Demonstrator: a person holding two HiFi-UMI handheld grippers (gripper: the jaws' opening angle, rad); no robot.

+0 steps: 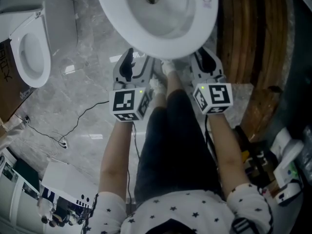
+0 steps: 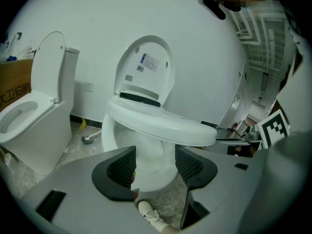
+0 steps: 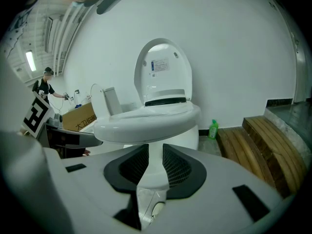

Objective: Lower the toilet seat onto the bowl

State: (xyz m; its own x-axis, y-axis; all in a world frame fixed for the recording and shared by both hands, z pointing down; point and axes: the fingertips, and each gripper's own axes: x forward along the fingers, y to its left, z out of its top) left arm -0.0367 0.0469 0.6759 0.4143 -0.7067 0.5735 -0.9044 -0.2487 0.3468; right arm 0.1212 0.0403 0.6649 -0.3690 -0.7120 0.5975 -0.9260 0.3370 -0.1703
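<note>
Head view, left gripper (image 1: 134,65) and right gripper (image 1: 204,62) released, under bowl (image 1: 165,50) front rim.

In the head view the toilet (image 1: 161,18) runs off the top edge, and its rim covers the jaw tips of the left gripper (image 2: 155,164) and right gripper (image 3: 155,165) (a shoe's (image 1: 168,68) toe too). The label (image 3: 160,65) on the toilet's raised lid (image 2: 146,67) is too small to read. A second toilet (image 1: 29,52), left of the first, is cut by the picture's edge.

Bare floor (image 1: 92,57) separates toilet bowl (image 1: 119,21) from second toilet (image 1: 29,52); wooden platform (image 1: 258,43) crowds the right.
</note>
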